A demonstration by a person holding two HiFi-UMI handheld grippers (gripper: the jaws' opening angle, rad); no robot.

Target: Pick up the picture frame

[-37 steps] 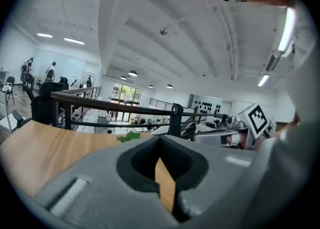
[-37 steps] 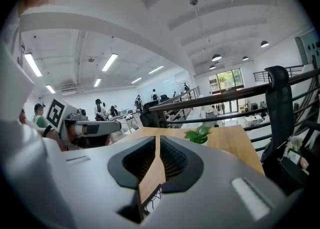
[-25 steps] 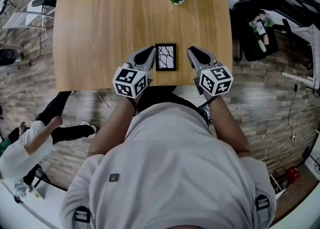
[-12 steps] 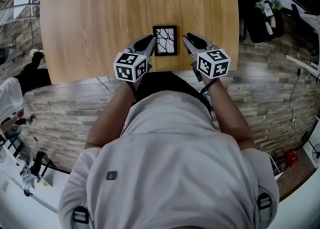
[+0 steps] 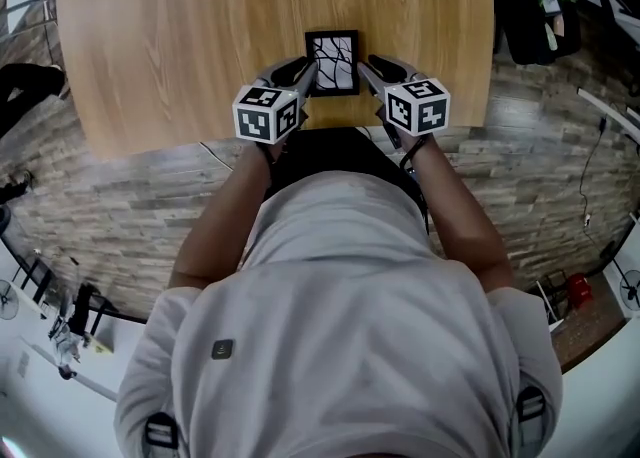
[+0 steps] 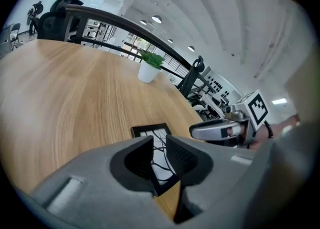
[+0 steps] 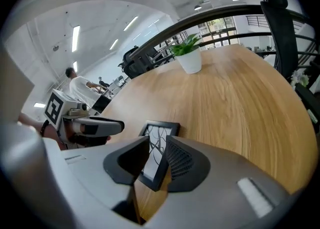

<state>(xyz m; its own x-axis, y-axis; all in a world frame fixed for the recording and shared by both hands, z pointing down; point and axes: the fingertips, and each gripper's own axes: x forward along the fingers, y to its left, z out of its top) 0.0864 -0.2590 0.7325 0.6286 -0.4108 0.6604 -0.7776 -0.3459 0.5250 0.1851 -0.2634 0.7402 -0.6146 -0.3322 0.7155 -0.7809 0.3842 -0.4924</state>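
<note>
Picture frame [image 5: 332, 62]: its seven- and five-o'clock corners sit between the parted, just-opening jaws of the left gripper [image 6: 159, 148] and right gripper [image 7: 157, 147], unclamped. It lies flat at the table's [image 5: 180, 36] six-o'clock edge. It is likely light, stiff and breakable, so pinch the rim.

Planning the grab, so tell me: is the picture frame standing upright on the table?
No, the picture frame lies flat on the wooden table with its picture facing up.

The picture frame [image 5: 331, 61] lies on the table [image 5: 180, 36], close to its front edge. The potted plant [image 6: 151, 66] stands on the same table, well behind the frame.
</note>
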